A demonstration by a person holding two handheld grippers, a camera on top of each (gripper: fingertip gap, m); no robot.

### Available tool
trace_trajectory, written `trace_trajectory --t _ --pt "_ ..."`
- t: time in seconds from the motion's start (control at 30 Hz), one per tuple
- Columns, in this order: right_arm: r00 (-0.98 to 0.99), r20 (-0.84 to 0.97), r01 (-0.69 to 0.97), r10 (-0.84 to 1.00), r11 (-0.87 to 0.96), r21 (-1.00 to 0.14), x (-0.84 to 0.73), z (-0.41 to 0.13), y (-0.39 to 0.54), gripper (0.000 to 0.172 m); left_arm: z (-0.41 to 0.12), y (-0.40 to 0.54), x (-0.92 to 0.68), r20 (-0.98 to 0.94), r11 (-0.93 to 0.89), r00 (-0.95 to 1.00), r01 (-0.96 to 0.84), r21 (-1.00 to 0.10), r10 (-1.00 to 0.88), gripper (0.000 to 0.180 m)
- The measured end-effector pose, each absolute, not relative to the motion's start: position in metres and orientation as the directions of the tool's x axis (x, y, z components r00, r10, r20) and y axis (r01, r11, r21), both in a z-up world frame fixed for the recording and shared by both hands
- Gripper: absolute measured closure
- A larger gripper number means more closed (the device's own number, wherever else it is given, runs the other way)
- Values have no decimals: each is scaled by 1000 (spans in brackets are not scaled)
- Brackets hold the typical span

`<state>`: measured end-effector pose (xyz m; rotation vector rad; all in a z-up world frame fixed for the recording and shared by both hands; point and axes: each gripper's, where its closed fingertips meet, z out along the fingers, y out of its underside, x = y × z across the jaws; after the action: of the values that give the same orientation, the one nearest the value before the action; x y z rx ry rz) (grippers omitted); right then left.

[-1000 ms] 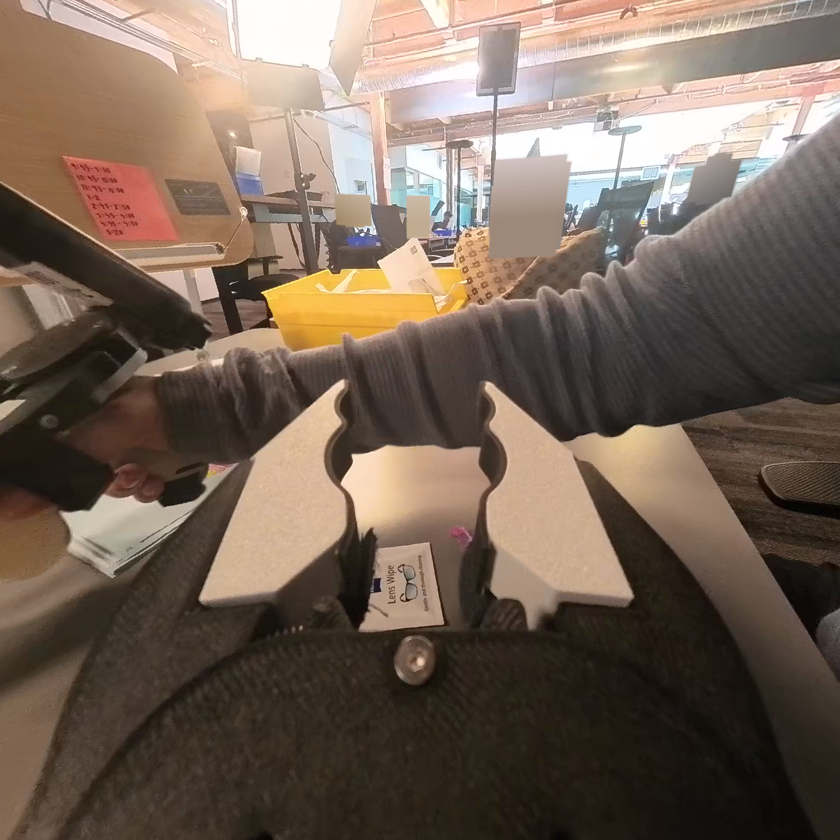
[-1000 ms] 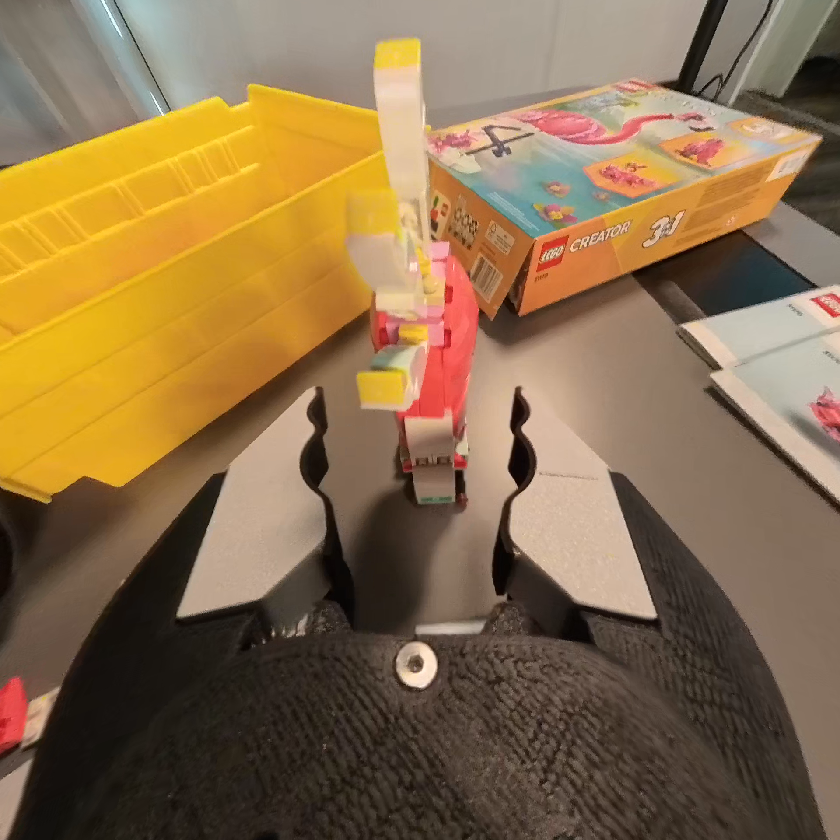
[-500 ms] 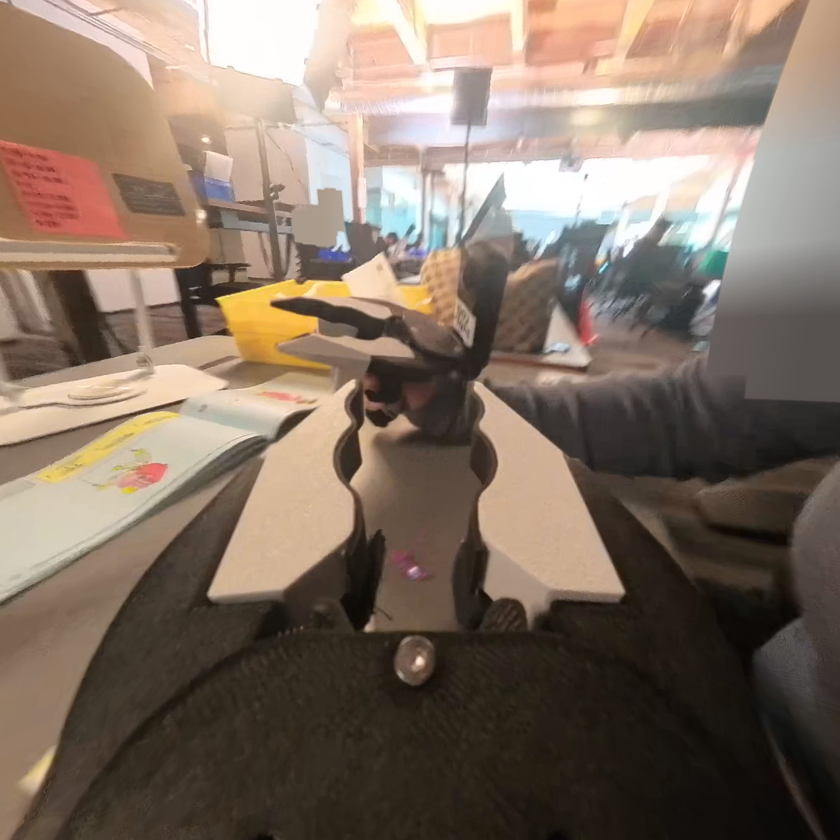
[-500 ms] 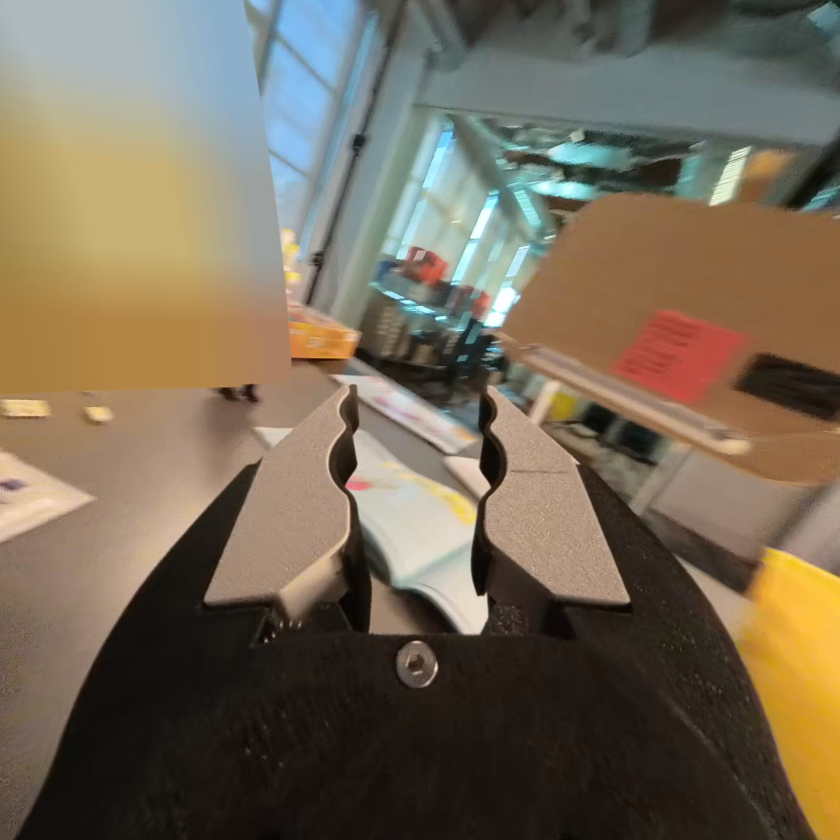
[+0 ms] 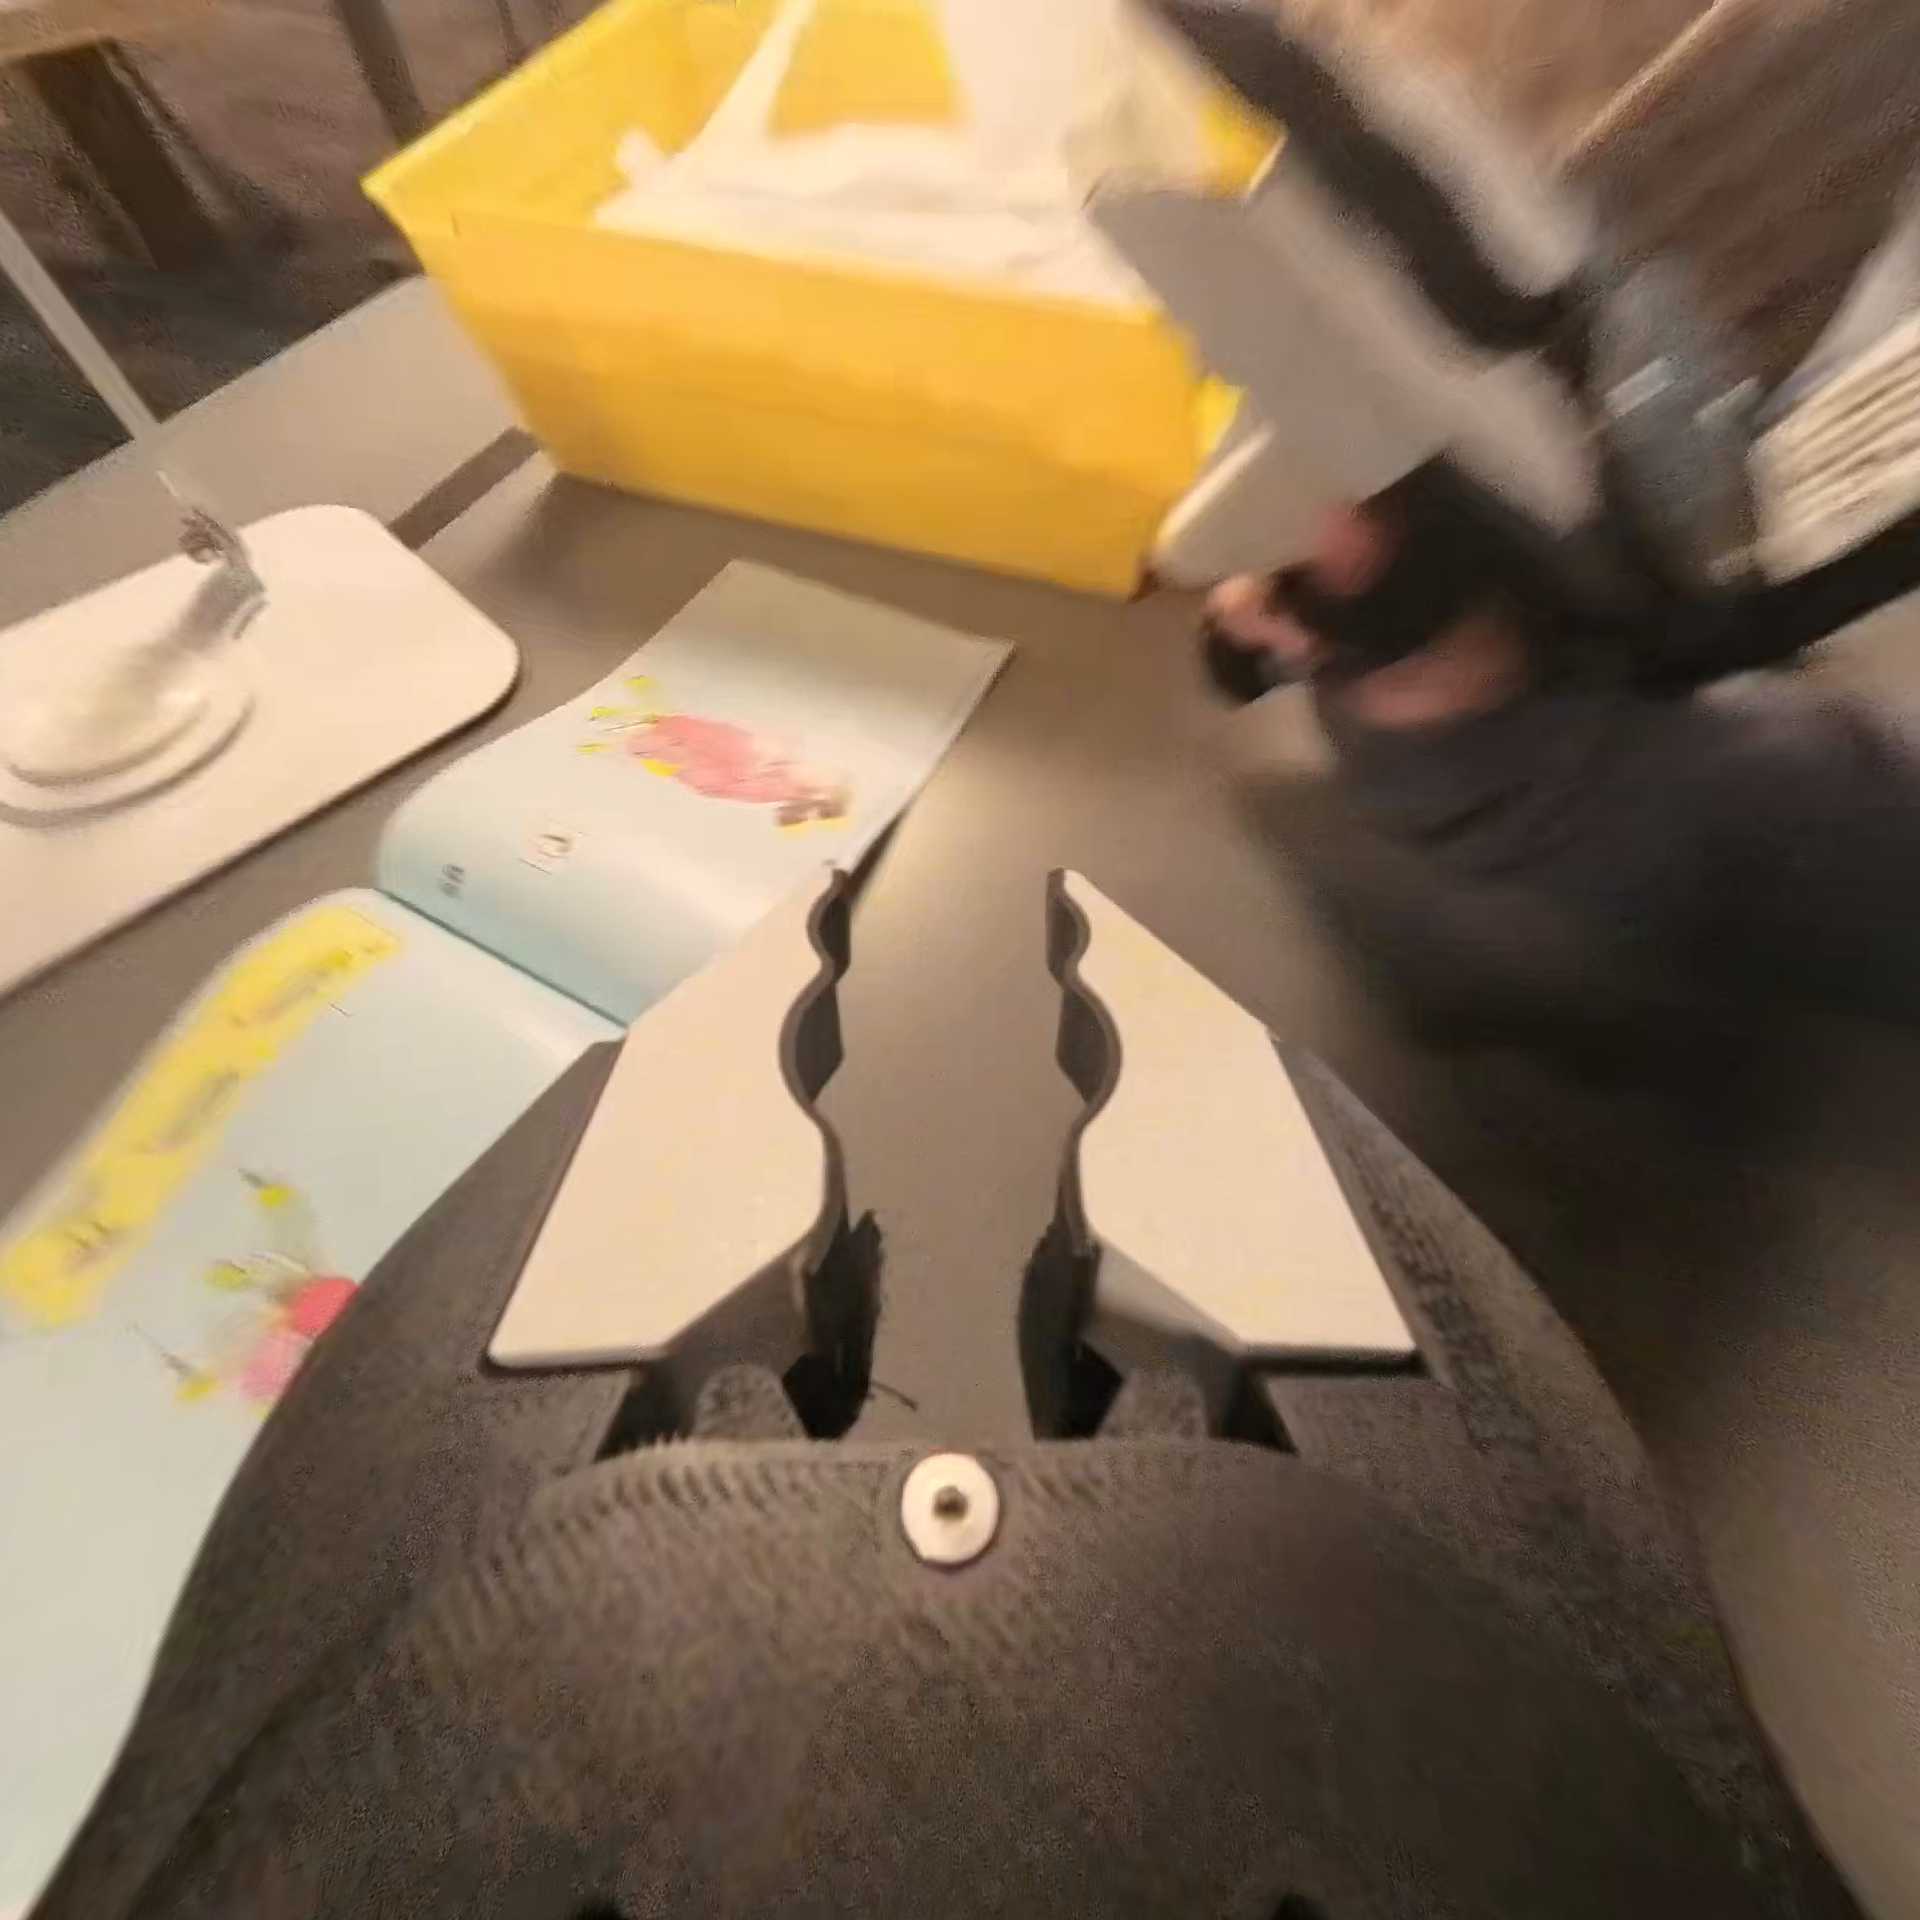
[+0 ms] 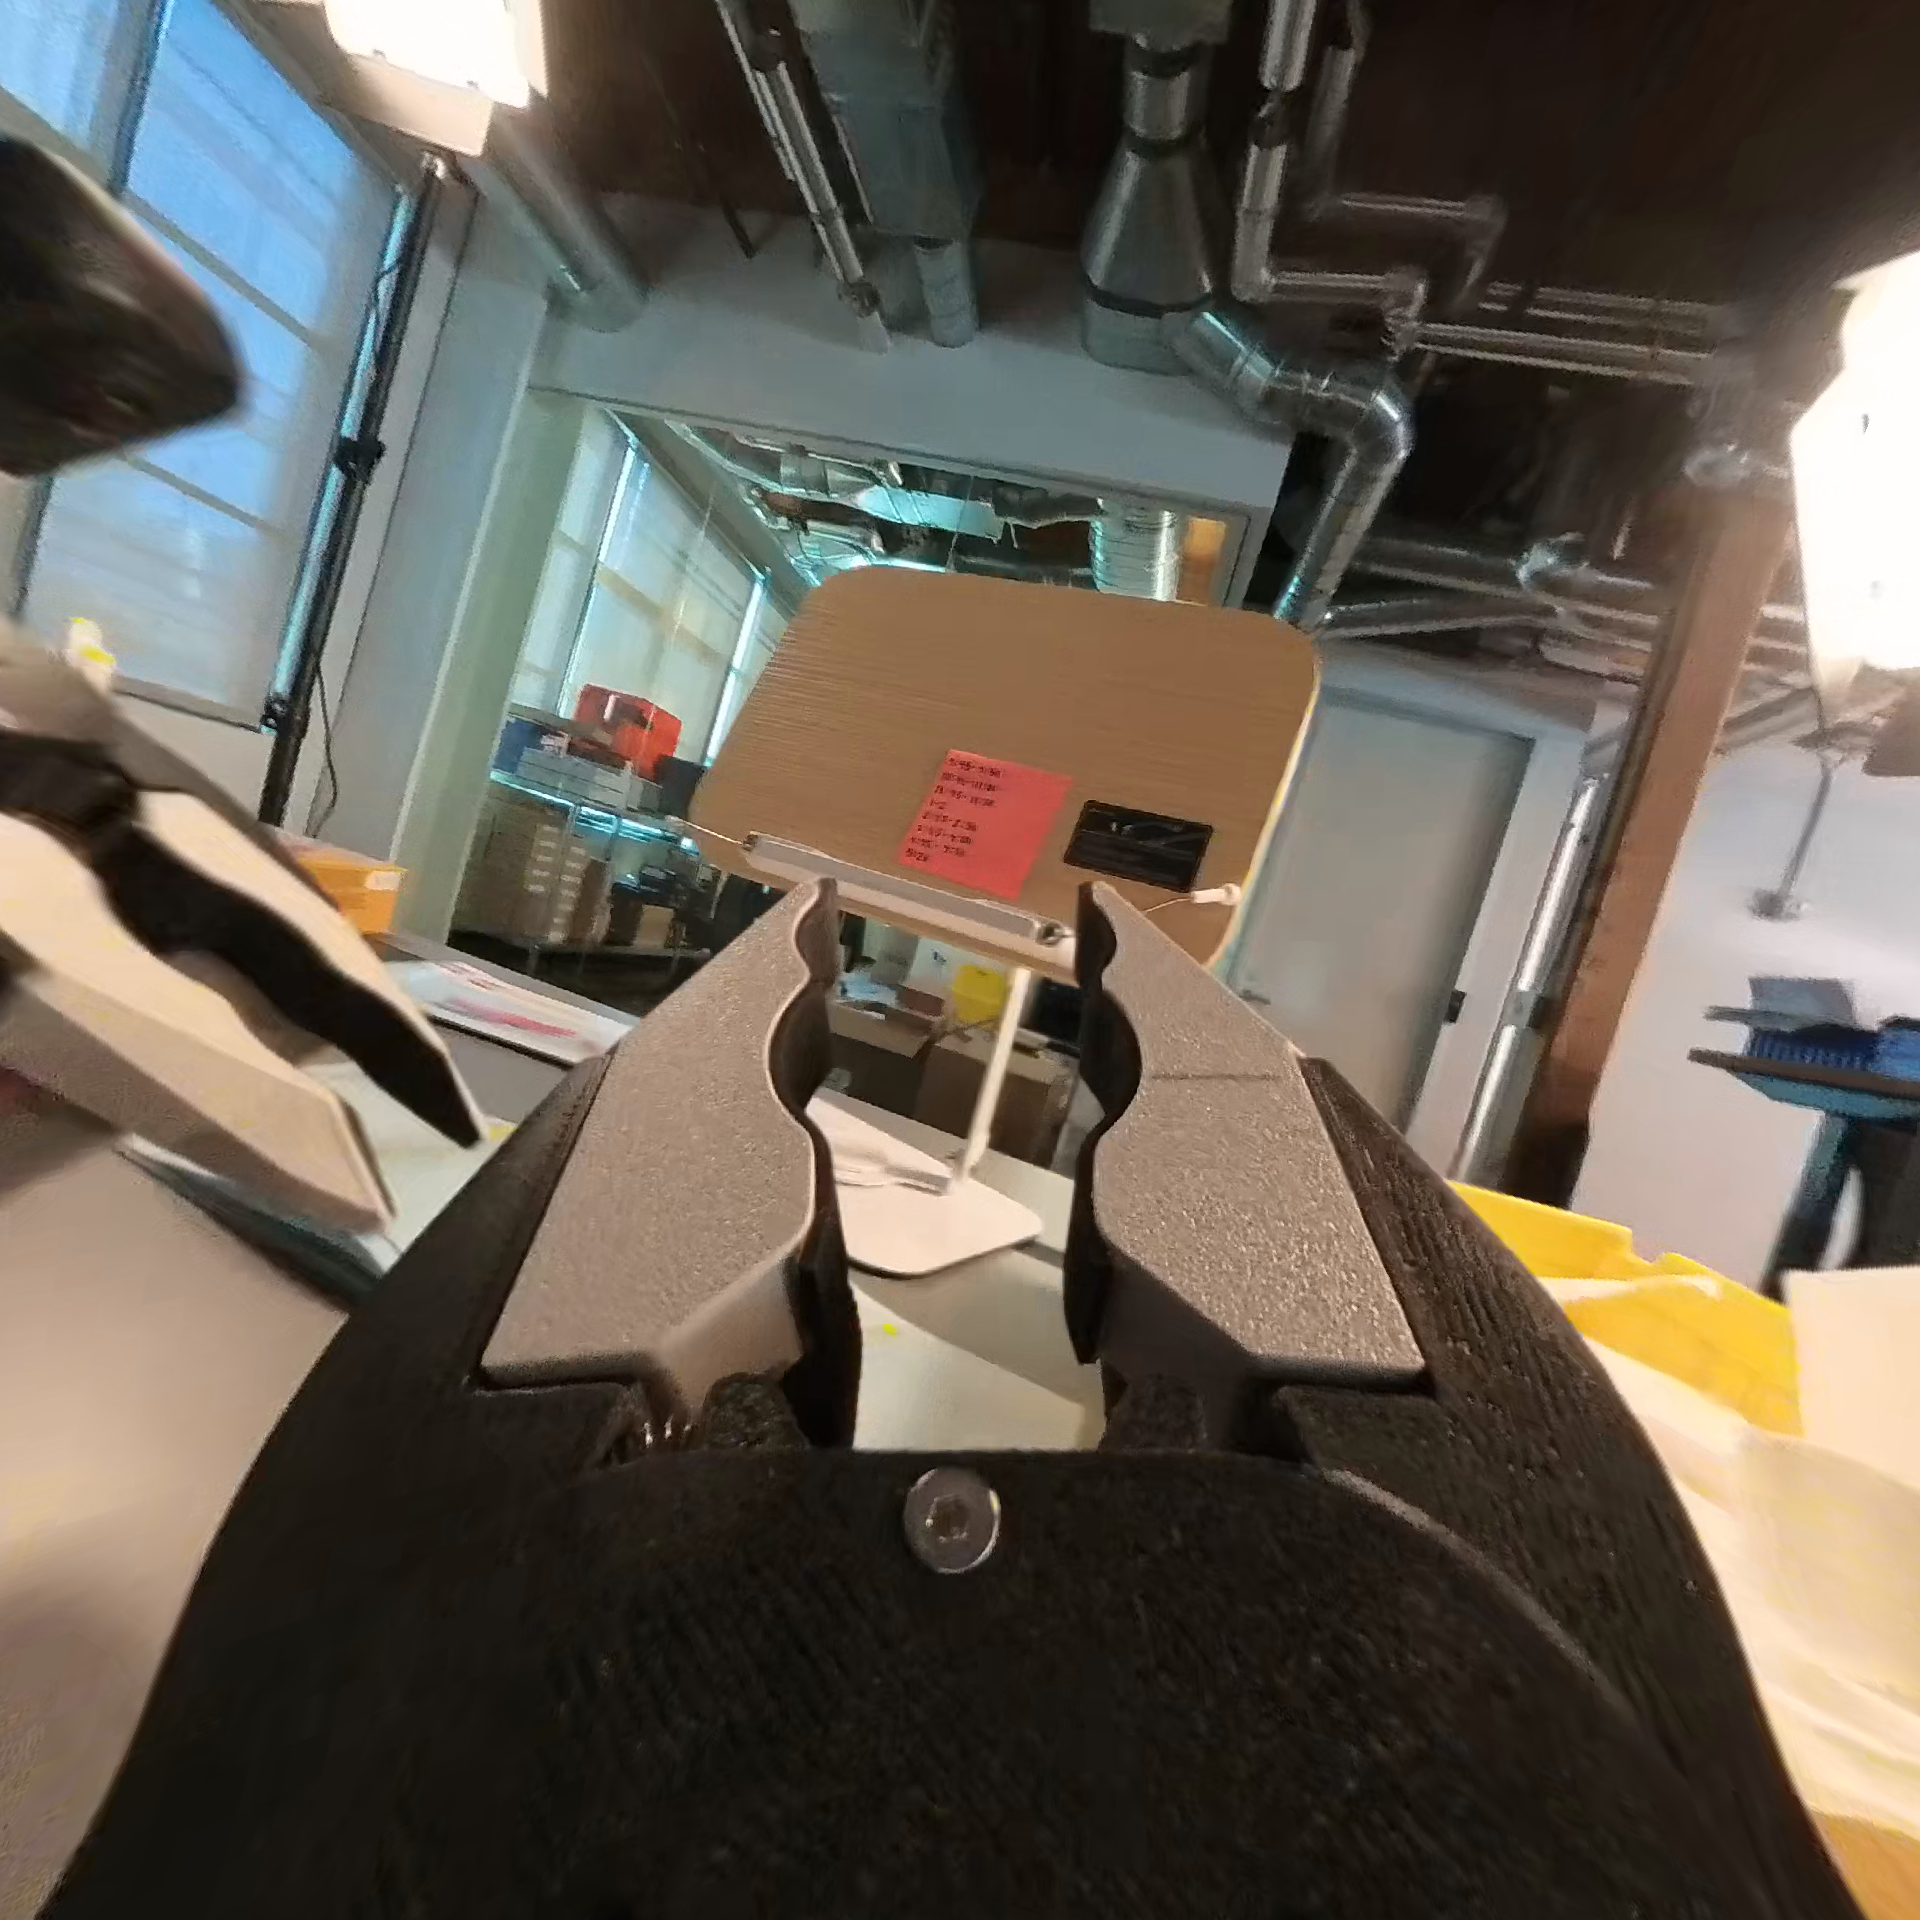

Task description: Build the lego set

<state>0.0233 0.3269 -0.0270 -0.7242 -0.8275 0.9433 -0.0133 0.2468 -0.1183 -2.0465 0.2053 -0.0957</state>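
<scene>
My left gripper (image 5: pixel 948 883) is open and empty, tilted down over the grey table (image 5: pixel 1039 727), its left fingertip over the corner of an open pale-blue booklet (image 5: pixel 665 810). My right gripper (image 6: pixel 951 899) is open and empty, raised and pointing across the room at a wooden stand board (image 6: pixel 997 748). The right gripper shows blurred at the upper right of the left wrist view (image 5: pixel 1340 343), held by a hand in front of a yellow bin (image 5: pixel 831 343). The left gripper shows at the left edge of the right wrist view (image 6: pixel 208 1018).
The yellow bin holds white paper or bags (image 5: pixel 862 177). A white stand base (image 5: pixel 239 665) sits left of the booklet. In the right wrist view the stand's white base (image 6: pixel 935 1216) is on the table, and the yellow bin (image 6: pixel 1662 1340) is at the right.
Both grippers swung fast. The left now tilts down toward the table and booklet. The right left the brick model and turned up toward the stand. Both jaws narrowed with nothing between them.
</scene>
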Motion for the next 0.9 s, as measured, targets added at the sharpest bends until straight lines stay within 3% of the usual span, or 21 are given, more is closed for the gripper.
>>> trace_trajectory --t 0.2,0.37,0.57,0.8,0.9 --pt "373 231 -410 899 383 -828 48 -25 363 128 -170 308 -26 -183 -651 933 -348 -674 -309 125" --pt "370 214 -410 904 365 -836 51 -26 368 129 -192 314 -42 -115 -774 931 -353 -525 -347 111" --pt "377 180 -407 908 337 -849 52 -29 375 130 -193 314 -51 -201 -748 876 -480 -458 -439 130" --pt "374 186 -391 909 336 -857 49 -31 375 131 -181 315 -58 -89 -766 929 -347 -542 -358 142" --pt "374 181 -389 910 331 -859 48 -32 376 133 -176 315 -68 -158 -749 932 -357 -558 -327 161"
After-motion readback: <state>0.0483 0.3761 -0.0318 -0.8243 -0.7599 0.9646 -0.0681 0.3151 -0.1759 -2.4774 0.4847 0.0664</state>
